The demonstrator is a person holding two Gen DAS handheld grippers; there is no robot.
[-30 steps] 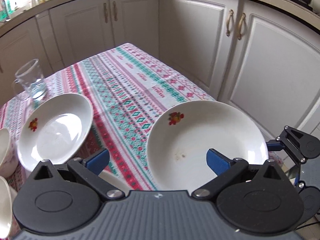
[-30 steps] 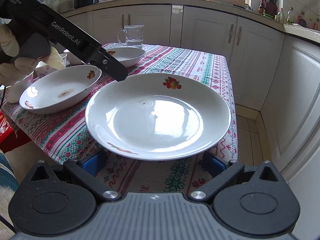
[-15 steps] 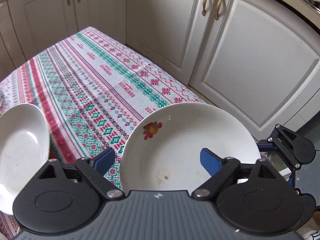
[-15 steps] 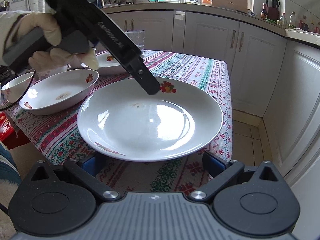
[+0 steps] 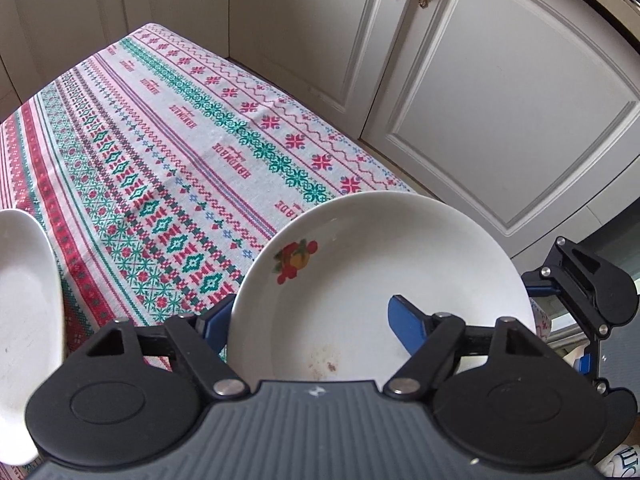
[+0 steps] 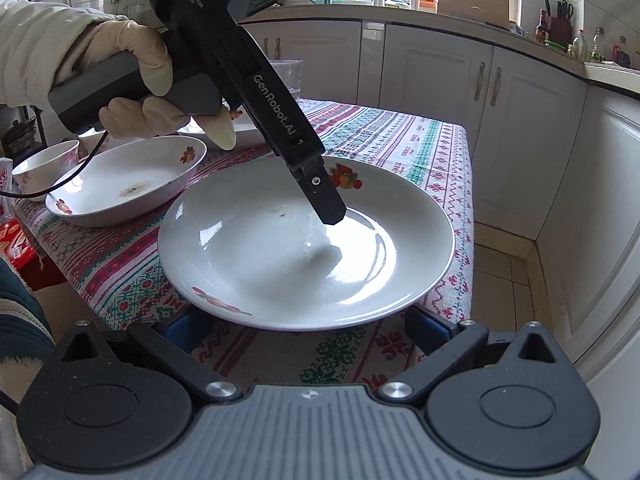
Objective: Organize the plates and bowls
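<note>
1. Step in hand: taking hold of the big round white ceramic plate with a fruit print (image 6: 280,264), presumably to stack it with the other dishes.
2. Place: the plate sits at the near right corner of the desk under a red-and-green patterned cloth (image 5: 160,140), its near rim at the desk edge. Well left of it lies a shallower white fruit-print dish (image 6: 128,184), with a small pink-flowered cup (image 6: 44,168) at the far left.
3. Left hand-held gripper (image 5: 310,316), carried by a cream-gloved hand (image 6: 132,80): jaws drawn in on the plate's left rim, one finger outside it and one on the inner slope. It looks like a pinch; how firm, I can't tell.
4. Right hand-held gripper (image 6: 300,324): jaws wide, holding nothing, low at the desk edge just below the plate's near rim.
5. Orientation: hollow faces up, roughly level. It's round, so no long axis; the fruit print sits on the far side.
6. Next move, my guess: lift without tipping, since a one-sided rim grip will want to sag. Then carry it left towards the other dish.
</note>
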